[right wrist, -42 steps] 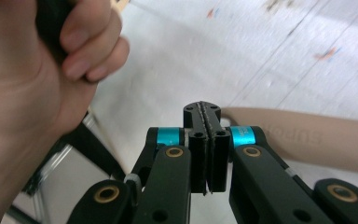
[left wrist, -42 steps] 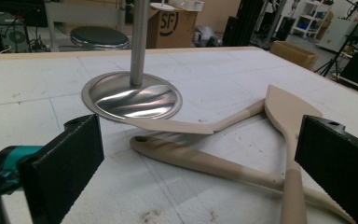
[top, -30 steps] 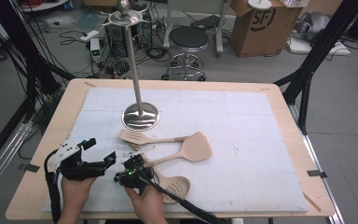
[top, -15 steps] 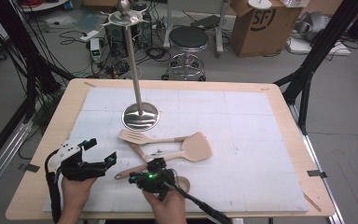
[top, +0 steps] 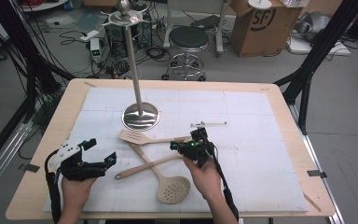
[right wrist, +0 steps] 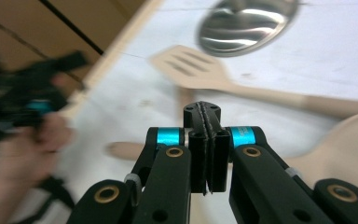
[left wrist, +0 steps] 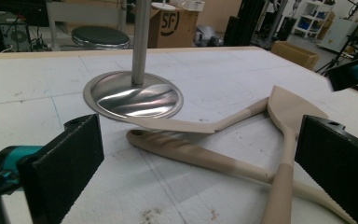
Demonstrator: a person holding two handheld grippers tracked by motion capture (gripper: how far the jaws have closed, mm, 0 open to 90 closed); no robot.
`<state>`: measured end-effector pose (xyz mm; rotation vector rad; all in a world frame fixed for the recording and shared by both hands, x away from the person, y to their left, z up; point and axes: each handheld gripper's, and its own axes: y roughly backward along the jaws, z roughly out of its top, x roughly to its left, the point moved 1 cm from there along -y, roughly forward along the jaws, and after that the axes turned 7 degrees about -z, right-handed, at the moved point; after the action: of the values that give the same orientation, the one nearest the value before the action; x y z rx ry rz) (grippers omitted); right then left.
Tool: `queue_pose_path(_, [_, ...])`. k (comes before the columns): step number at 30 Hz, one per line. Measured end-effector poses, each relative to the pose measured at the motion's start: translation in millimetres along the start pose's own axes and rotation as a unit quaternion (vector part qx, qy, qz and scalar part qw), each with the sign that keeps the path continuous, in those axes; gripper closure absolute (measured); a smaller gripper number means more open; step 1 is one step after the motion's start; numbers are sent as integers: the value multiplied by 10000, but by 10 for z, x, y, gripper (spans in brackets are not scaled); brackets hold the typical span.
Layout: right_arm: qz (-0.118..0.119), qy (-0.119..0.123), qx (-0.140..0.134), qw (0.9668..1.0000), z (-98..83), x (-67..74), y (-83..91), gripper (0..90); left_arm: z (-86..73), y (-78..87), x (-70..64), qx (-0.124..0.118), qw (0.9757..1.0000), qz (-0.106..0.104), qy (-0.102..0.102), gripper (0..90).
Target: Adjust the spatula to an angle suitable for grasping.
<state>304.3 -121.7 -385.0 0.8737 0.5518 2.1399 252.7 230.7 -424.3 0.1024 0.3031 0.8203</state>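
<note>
Three wooden utensils lie crossed on the white mat. They are a slotted turner [top: 135, 136] [left wrist: 168, 124] [right wrist: 190, 66], a round skimmer [top: 173, 189] whose handle [left wrist: 191, 152] passes under the others, and a spatula [top: 144, 167] [left wrist: 291, 112] [right wrist: 347, 140]. My right gripper [top: 175, 147] [right wrist: 207, 140] hovers over the spatula's blade and hides it in the high view. Its jaws are pressed together with nothing between them. My left gripper [top: 101, 150] [left wrist: 200, 172] rests at the mat's front left, open and empty, facing the utensils.
A metal stand with a round base [top: 141, 116] [left wrist: 133, 95] [right wrist: 247, 21] and a tall pole [top: 133, 65] rises behind the utensils. The mat [top: 261, 140] has bare room to the right. A stool [top: 188, 39] and a cardboard box [top: 261, 23] stand beyond the table.
My right gripper has moved right and upward, from over the skimmer's bowl to over the spatula's blade, uncovering the skimmer. The left gripper stayed put.
</note>
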Motion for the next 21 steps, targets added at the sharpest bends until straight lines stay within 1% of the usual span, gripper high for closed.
queue_pose_path(1, [-46, 3, 86, 10000, 17, -51, -57, 900, -1, 1, 6, 5, 10000, 17, -7, 17])
queue_pose_path(2, [-104, 58, 168, 9998, 28, -95, -120, 900, -1, 1, 10, -1, 10000, 16, -1, 17])
queue_pose_path(4, [-278, 129, 359, 9989, 34, -164, -239, 900, -2, 0, 14, -1, 10000, 12, 8, 17])
queue_pose_path(5, [-335, 124, 494, 9981, 30, -207, -318, 900, -2, 0, 15, 0, 10000, 10, 3, 16])
queue_pose_path(6, [-436, 184, 647, 9968, 24, -256, -420, 900, -2, 1, 15, 0, 10000, 15, 9, 16])
queue_pose_path(7, [-436, 184, 647, 9968, 24, -256, -420, 900, -3, 2, 15, -4, 10000, 21, 18, 16])
queue_pose_path(9, [-453, 143, 768, 9959, 7, -295, -500, 900, -4, 4, 18, 0, 10000, 21, 18, 16])
queue_pose_path(11, [-535, 174, 820, 9950, -6, -325, -565, 900, -5, 0, 21, -16, 10000, 10, 37, 16])
queue_pose_path(12, [-573, 130, 903, 9942, -17, -360, -621, 900, -5, 0, 23, -6, 10000, 4, 29, 16])
queue_pose_path(15, [-607, 89, 945, 9936, -31, -384, -669, 900, -5, 2, 18, 11, 10000, 13, 15, 16])
queue_pose_path(16, [-592, 105, 971, 9935, -43, -383, -694, 900, -5, 3, 17, 10, 10000, 14, 16, 17])
queue_pose_path(19, [-780, 329, 1082, 9905, -88, -369, -742, 900, -7, 3, 26, 15, 10000, 17, 18, 17])
queue_pose_path(21, [-798, 360, 1057, 9905, -97, -362, -738, 900, -8, 2, 26, 16, 10000, 12, 25, 17])
